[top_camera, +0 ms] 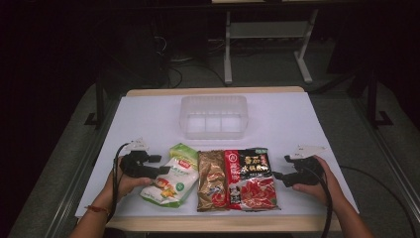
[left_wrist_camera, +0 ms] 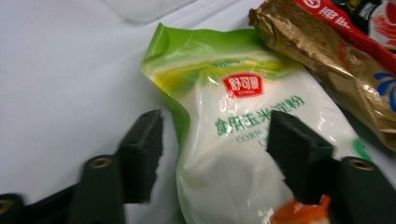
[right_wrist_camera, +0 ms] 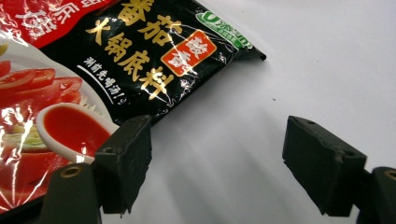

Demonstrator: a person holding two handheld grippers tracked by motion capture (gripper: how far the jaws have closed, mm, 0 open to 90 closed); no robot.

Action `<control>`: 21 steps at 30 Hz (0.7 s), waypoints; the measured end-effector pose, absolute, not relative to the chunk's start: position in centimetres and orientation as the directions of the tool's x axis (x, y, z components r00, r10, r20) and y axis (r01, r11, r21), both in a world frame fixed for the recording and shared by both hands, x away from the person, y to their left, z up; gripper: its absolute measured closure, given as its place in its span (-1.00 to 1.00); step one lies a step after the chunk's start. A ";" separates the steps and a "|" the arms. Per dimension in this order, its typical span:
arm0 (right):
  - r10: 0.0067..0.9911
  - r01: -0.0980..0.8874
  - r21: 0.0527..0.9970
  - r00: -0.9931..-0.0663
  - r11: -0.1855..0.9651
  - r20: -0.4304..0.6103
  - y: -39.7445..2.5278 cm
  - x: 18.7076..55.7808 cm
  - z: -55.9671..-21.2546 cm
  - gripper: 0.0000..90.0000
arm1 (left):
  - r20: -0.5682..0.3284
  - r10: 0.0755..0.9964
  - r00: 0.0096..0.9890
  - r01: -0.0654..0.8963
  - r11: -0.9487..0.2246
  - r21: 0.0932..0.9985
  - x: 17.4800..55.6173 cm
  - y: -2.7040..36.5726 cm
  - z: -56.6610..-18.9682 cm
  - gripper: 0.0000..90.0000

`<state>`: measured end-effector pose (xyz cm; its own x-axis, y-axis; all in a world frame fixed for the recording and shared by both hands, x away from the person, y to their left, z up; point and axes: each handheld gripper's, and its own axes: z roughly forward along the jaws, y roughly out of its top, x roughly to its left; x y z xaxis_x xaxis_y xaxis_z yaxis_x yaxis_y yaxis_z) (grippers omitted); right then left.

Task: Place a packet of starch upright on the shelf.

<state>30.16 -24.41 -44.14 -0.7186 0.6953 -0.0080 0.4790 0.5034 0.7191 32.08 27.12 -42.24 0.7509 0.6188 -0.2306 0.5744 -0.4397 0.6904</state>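
Observation:
Three food packets lie side by side at the front of the white table: a green-and-white corn starch bag (top_camera: 174, 179) (left_wrist_camera: 243, 135), a brown-gold packet (top_camera: 212, 179) (left_wrist_camera: 322, 51), and a red-and-black hotpot base packet (top_camera: 251, 177) (right_wrist_camera: 107, 65). My left gripper (top_camera: 162, 164) (left_wrist_camera: 217, 154) is open, its jaws standing on either side of the starch bag's left edge. To the right of the red-and-black packet my right gripper (top_camera: 278, 174) (right_wrist_camera: 219, 163) is open, one jaw at the packet's edge, bare table between the jaws.
A clear plastic bin (top_camera: 213, 116) stands empty at the middle back of the table. Cables trail from both grippers toward the front edge. Beyond the table's far edge are a dark floor and a white desk frame (top_camera: 267, 44).

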 end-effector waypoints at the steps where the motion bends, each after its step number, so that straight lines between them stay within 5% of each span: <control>1: 0.695 0.480 0.717 -0.719 0.505 -0.009 -24.4 30.2 -44.2 -0.49 | -0.218 0.622 0.752 0.575 -0.458 0.678 31.8 27.1 -42.5 -0.45; 6: 0.693 0.486 0.713 -0.721 0.505 0.000 -24.4 30.2 -44.2 -0.49 | -0.241 0.613 0.752 0.566 -0.413 0.714 30.7 28.0 -42.6 -0.56; 9: 0.684 0.485 0.703 -0.730 0.520 -0.003 -24.2 30.2 -44.4 -0.49 | -0.377 0.583 0.720 0.643 -0.356 0.678 30.5 29.0 -43.2 -0.57; 14: 0.688 0.487 0.707 -0.725 0.512 0.001 -24.2 30.3 -44.4 -0.49 | -0.454 0.556 0.696 0.696 -0.366 0.617 31.1 28.3 -44.4 -0.70; 21: 0.685 0.485 0.715 -0.728 0.503 0.011 -24.2 30.3 -44.3 -0.49 | -0.395 0.568 0.722 0.668 -0.425 0.610 31.0 27.1 -44.2 -0.78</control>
<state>30.31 -24.20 -44.30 -0.7282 0.6852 0.0113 0.4848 0.5033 0.7153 30.97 27.09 -44.22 0.7221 0.5677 -0.3954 0.6684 -0.4252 0.6103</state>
